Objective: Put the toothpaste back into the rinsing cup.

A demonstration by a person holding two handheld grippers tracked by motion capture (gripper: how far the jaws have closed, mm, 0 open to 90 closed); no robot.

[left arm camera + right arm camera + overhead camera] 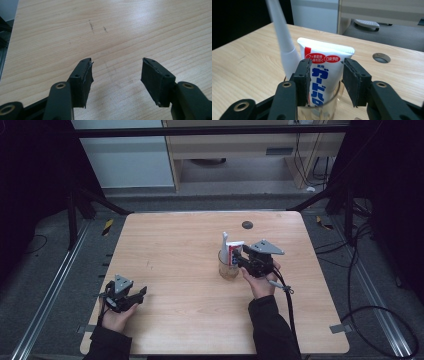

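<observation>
Toothpaste tube (325, 75) upright in glass (315, 111), crimp up

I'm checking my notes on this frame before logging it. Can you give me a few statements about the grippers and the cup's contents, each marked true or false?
1. The toothpaste tube stands in the glass cup. True.
2. The left gripper holds the tube. False: its jaws stand open over the bare table.
3. A white toothbrush stands in the cup beside the tube. True.
4. The right gripper is far from the cup. False: its jaws flank the tube.
5. The cup lies tipped over. False: it stands upright.
</observation>
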